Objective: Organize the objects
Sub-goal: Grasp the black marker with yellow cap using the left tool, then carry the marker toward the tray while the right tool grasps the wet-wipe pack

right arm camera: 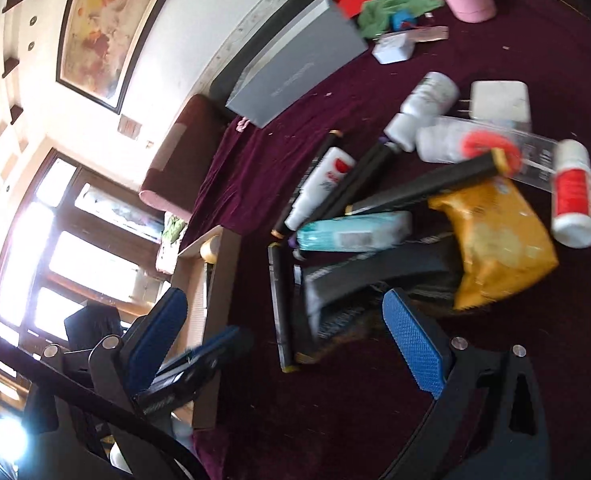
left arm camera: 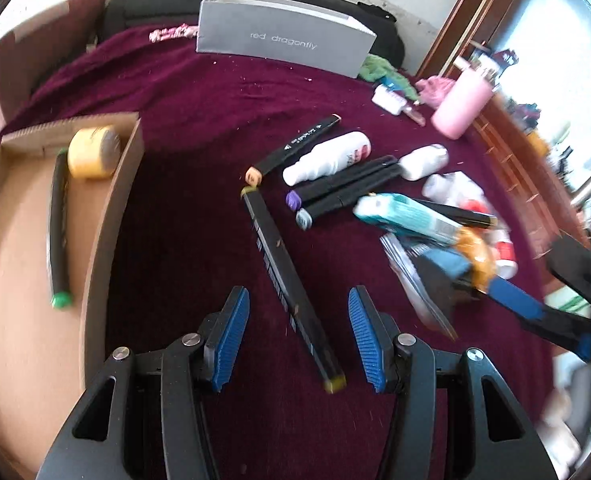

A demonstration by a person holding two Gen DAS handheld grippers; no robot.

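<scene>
Left gripper (left arm camera: 298, 338) (gaping, pads untouching) astride yellow-capped marker (left arm camera: 291, 292).

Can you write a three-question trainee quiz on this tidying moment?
1. True or false: the cardboard tray already holds a roll of yellow tape.
2. What lies between the left gripper pads: A the yellow-capped marker, B the pink cup, C nothing?
3. What cap colour has the marker lying in the tray?

Key: 1 true; 2 A, not yet gripped; 3 green.
</scene>
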